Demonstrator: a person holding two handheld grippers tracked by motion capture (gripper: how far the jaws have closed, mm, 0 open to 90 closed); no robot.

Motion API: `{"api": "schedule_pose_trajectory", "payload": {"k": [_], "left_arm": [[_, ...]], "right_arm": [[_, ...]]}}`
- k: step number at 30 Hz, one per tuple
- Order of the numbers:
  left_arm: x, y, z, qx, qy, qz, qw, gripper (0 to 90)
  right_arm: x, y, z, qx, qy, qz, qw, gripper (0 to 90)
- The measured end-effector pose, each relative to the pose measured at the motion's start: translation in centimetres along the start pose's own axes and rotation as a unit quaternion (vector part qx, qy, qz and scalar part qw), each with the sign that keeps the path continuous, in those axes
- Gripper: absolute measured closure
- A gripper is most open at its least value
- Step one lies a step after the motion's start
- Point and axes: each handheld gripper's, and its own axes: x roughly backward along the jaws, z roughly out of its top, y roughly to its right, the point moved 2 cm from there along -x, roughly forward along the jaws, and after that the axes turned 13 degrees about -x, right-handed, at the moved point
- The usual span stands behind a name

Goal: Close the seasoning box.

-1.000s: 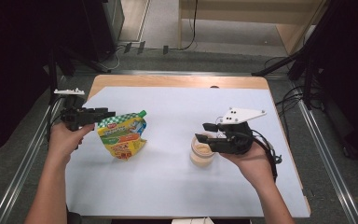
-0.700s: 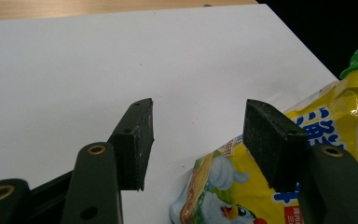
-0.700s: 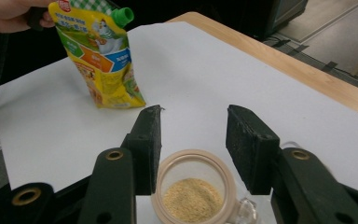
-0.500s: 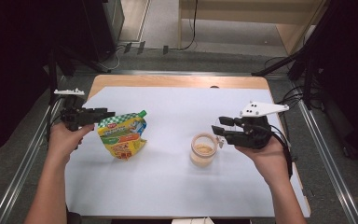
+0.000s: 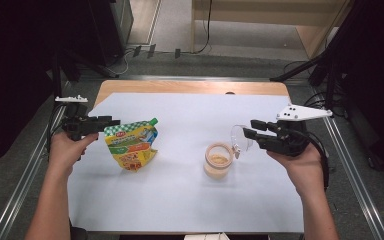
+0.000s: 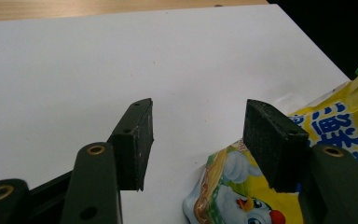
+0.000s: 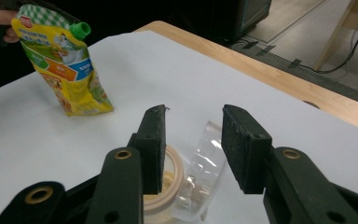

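Note:
A yellow spouted pouch [image 5: 130, 145] with a green cap stands tilted at the left of the white sheet. My left gripper [image 5: 113, 120] is open at its top left corner. In the left gripper view the pouch [image 6: 335, 135] lies past the right jaw, and bare sheet shows between the jaws of the left gripper [image 6: 198, 105]. A small open jar [image 5: 217, 160] of tan powder sits right of centre. A clear lid [image 5: 240, 140] stands on edge beside it. My right gripper [image 5: 249, 128] has just been closing; the lid [image 7: 207, 158] shows between its jaws, apart from the left pad.
The white sheet [image 5: 180, 210] covers a wooden table whose bare far edge [image 5: 190, 87] shows at the back. Metal rails [image 5: 352, 165] run along both sides. Cables lie on the floor beyond the table.
My right gripper has drawn back to the right from over the jar, and the jar's open mouth now shows with the clear lid beside it. The left gripper and pouch have stayed put.

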Motion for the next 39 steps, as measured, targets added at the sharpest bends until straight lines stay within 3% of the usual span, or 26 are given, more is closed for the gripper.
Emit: {"api": "schedule_pose_trajectory", "payload": {"k": [10, 16, 19, 30, 39], "left_arm": [[-0.3, -0.4, -0.7, 0.003, -0.008, 0.007, 0.9999, 43.5], [-0.4, -0.4, -0.8, 0.001, -0.010, 0.006, 0.9999, 43.3], [-0.4, -0.5, -0.8, -0.001, -0.011, 0.006, 0.9999, 43.0], [-0.4, -0.5, -0.9, 0.000, -0.013, 0.010, 0.9999, 42.2], [-0.4, -0.4, -0.9, -0.001, -0.014, 0.011, 0.9998, 42.0]], "right_arm": [[0.7, 2.0, -0.4, -0.018, 0.004, -0.025, 0.9995, 67.8], [0.3, 3.2, -1.1, -0.044, 0.008, -0.030, 0.9985, 83.5], [-0.4, 3.9, -1.8, -0.052, -0.005, -0.037, 0.9979, 90.0], [-3.1, 5.4, -4.0, -0.097, -0.039, -0.018, 0.9943, 90.0], [-4.4, 4.7, -4.5, -0.086, -0.055, -0.010, 0.9947, 90.0]]}}
